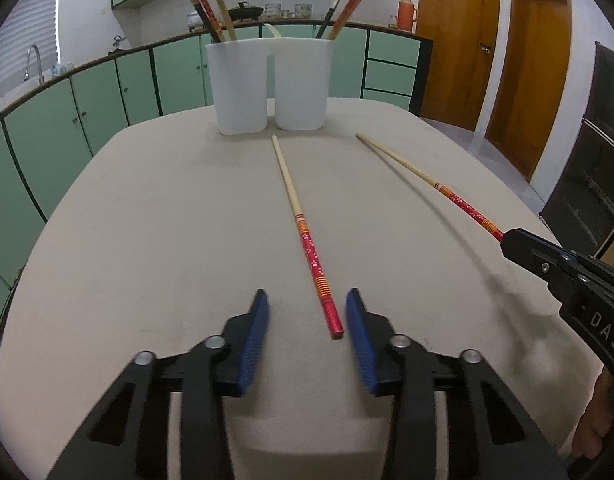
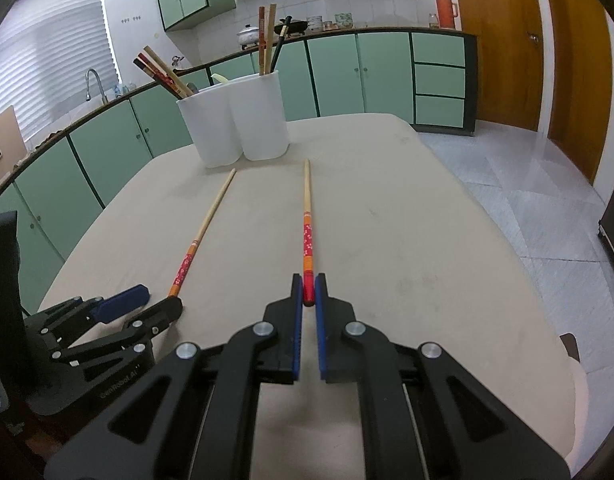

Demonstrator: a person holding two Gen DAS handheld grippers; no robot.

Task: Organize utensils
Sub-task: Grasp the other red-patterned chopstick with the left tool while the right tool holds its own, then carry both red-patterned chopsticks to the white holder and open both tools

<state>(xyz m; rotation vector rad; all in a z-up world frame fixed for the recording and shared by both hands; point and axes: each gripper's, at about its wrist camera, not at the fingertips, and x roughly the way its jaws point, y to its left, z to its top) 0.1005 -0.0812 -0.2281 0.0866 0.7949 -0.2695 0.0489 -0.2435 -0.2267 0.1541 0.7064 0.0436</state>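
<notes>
- Two grippers work the table (image 1: 147, 220) at once, one chopstick each, which suits a paired pick-up.
- The right gripper (image 2: 309, 292) has its blue pads pressed against the red butt end of the right chopstick (image 2: 307, 216). Gripping at that end leaves the pale tip free to lead into a holder, a likely reason for the choice. Whether the stick has left the table cannot be told.
- The left gripper (image 1: 306, 316) is spread wide, its fingers (image 1: 259, 320) straddling the red end of the left chopstick (image 1: 293, 200) without touching it. That stick lies flat on the table, aligned along the gripper's axis, so closing the fingers should catch it squarely.
- Both loose chopsticks point their pale tips toward the white holder (image 1: 269, 84), which stands near the far edge of the table, just beyond those tips.
- Count: two loose chopsticks of matching red, orange and pale pattern; one white holder with two rounded compartments joined side by side.
- The left compartment shows about three upright sticks and the right about two or three; the views do not settle the exact number.
- A pale curved handle (image 2: 221, 78) also rises from the holder; its kind cannot be made out.
</notes>
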